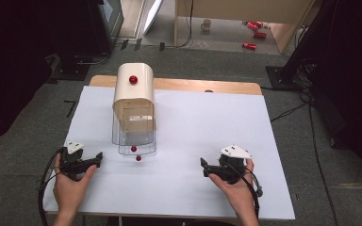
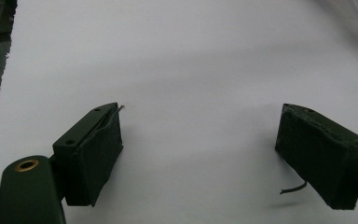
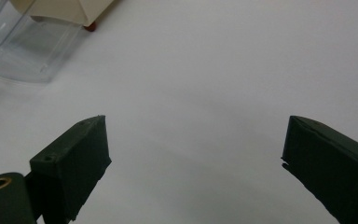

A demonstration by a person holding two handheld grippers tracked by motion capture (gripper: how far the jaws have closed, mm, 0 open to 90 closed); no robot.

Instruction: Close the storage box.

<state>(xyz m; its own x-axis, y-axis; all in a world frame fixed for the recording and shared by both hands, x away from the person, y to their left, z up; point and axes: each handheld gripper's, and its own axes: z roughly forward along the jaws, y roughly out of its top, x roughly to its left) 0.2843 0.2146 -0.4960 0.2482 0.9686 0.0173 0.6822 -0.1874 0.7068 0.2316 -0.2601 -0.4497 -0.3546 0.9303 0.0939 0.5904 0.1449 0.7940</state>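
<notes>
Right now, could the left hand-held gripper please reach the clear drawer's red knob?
Probably yes: the left hand-held gripper is open, and bare white table lies between it and the red knob.

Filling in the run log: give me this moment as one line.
left gripper: open, empty | right gripper: open, empty | cream bread-box-shaped container with red knob: between them, farther back, untouched | clear plastic door: open

a matt white sheet [image 1: 193, 141] covers the wood table [image 1: 207, 85]; the box [image 1: 133, 92] is glossy cream plastic with clear plastic drawers [image 1: 134, 136] and shiny red knobs [image 1: 133, 79].
</notes>
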